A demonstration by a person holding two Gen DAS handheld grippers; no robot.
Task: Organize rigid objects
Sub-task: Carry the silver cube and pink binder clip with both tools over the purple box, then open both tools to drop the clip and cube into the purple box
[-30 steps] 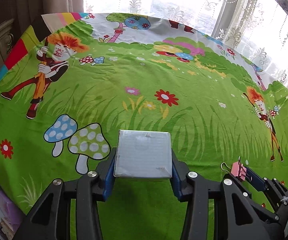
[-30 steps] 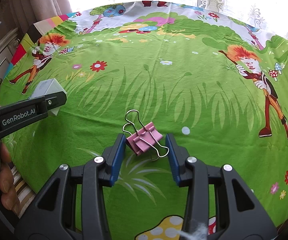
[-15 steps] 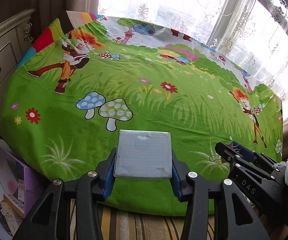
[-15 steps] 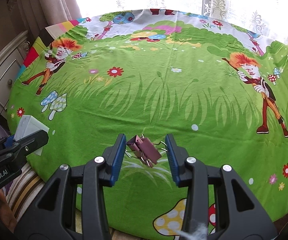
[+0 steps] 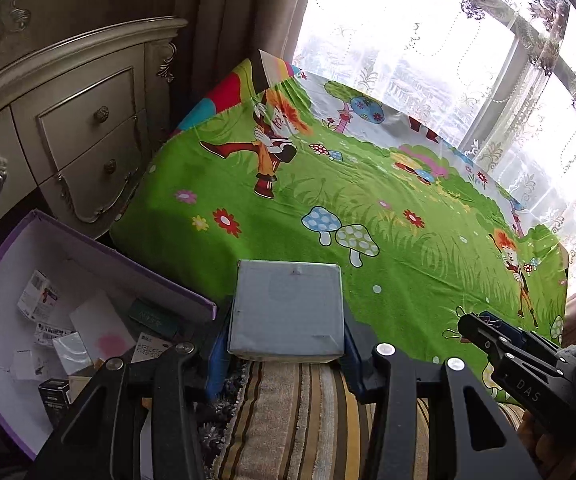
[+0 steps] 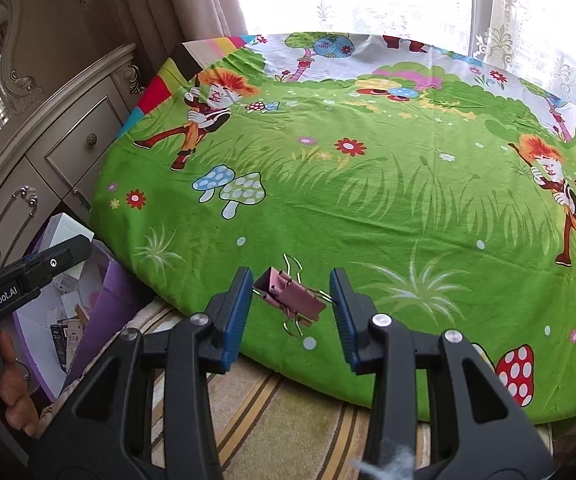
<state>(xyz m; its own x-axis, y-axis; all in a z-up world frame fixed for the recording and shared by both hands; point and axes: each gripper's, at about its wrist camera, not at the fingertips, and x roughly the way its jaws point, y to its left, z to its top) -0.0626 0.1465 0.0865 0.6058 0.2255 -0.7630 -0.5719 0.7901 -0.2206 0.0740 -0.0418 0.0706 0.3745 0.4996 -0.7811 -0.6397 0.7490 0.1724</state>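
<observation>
We are holding two grippers, one thing in each. Our left gripper (image 5: 285, 354) is clamping one grey box (image 5: 286, 312) between its two blue pads (image 5: 215, 356), the jaws partly spread to the box's width; the box is hanging above the striped rug (image 5: 304, 416), at the near edge of the green cartoon sheet (image 5: 368, 240). Our right gripper (image 6: 292, 312) is pinching one pink binder clip (image 6: 290, 298) between its blue pads (image 6: 235, 312), the jaws fairly narrow; the clip is sitting tilted, its two wire handles sticking out, over the near edge of the same sheet.

To the left we are seeing one purple-edged open carton (image 5: 99, 248) on the floor, with several small boxes and cards lying inside, too jumbled to count. Behind it one cream dresser (image 5: 71, 128) is showing two knobbed drawers. We are counting two blue-and-green mushrooms (image 6: 231, 192) printed side by side on the sheet.
</observation>
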